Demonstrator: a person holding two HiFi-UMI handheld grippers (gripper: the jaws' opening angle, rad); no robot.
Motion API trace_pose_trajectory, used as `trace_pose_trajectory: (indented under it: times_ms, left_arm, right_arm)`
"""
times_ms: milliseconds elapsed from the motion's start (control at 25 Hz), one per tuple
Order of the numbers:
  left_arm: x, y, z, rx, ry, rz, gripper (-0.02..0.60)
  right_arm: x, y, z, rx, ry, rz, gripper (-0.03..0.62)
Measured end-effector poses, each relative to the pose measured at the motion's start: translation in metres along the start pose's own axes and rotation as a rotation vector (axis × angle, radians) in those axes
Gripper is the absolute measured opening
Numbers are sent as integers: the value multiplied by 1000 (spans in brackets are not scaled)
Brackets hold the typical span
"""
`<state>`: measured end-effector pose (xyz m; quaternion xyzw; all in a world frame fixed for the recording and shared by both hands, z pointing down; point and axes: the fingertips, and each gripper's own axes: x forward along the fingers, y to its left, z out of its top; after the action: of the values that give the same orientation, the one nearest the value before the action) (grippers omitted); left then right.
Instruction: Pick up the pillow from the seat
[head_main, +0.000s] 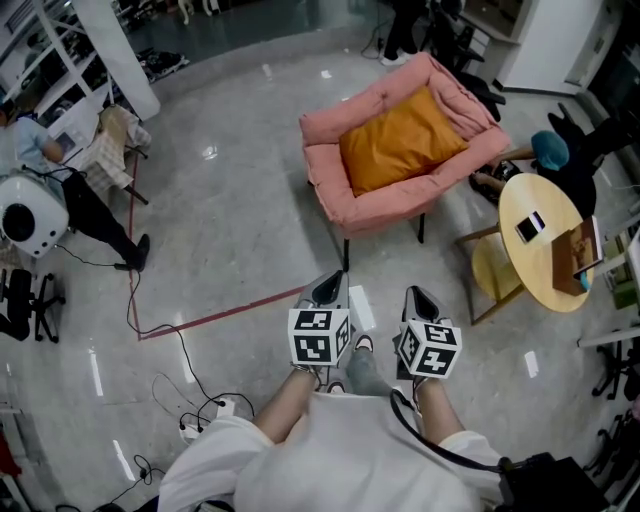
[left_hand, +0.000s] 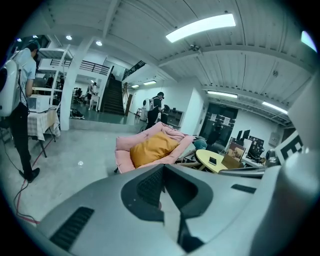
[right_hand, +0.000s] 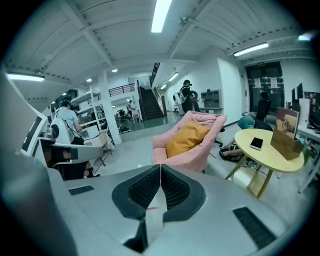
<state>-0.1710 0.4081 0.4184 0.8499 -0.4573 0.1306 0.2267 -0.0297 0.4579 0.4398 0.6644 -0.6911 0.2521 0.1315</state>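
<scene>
**Approach step: both grippers empty, pillow well ahead**

Left of both grippers: open grey floor, a strip of red floor tape, loose cables, nothing in the way.

Left gripper: the jaws are pressed together with nothing between them, and its own view shows the ribbed pads meeting. From its fingertips the orange pillow lies well ahead and a little right, with bare floor between.

Right gripper: same condition, jaws fully together and holding nothing. It sits just beside the left one at about the same reach. From these fingertips the pillow is well ahead and slightly left.

The pillow lies flat in the pink cushioned chair, inside the padded rim and filling most of the seat. It is untouched.

Right of the fingers: a round yellow table stands close to the chair's right side, with a phone on it.

Judgement: this is the walk-up, and nothing has been grasped yet. The next move calls for closing the gap to the chair's front edge and spreading both sets of jaws before contact. Each gripper should then take a near corner or edge of the pillow. The pillow is soft and will likely sag — two grips apart should lift it clear of the rim. Keep the right gripper off the table.
</scene>
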Motion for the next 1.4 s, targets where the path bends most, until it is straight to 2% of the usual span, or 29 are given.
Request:
trace_pose_trajectory:
  times_ms: [480, 880, 1400]
  left_arm:
    - [76, -3, 42, 12, 1, 15, 8]
    - [133, -6, 62, 4, 12, 45, 8]
    - [167, -6, 76, 24, 19, 103, 8]
  right_arm:
    - [58, -56, 50, 11, 5, -10, 30]
    - [104, -94, 79, 6, 11, 2, 30]
    - [131, -137, 92, 53, 8, 6, 29]
